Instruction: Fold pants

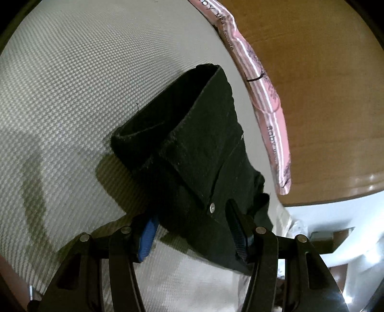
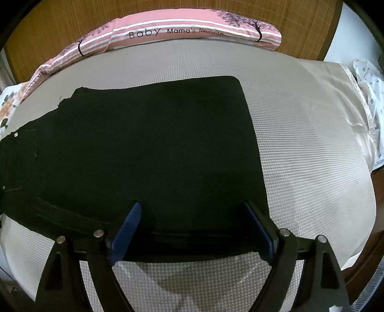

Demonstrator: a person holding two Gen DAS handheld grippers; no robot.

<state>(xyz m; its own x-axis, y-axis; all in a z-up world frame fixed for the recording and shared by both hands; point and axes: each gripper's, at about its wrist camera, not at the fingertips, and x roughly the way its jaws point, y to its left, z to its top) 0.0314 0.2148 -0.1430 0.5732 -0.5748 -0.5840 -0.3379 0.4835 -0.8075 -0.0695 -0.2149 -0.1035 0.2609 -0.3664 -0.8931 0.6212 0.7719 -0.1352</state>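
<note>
Where legible, pillow: "Baby Mama's"

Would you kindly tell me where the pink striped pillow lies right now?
The pink striped pillow lies along the mattress's far edge against the wooden headboard, beyond the black pants.

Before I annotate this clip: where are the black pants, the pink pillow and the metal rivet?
black pants [image 2: 156, 144], right wrist view, middle of the folded cloth.
pink pillow [image 2: 192, 28], right wrist view, striped front.
metal rivet [image 1: 212, 206], left wrist view, its head.
</note>
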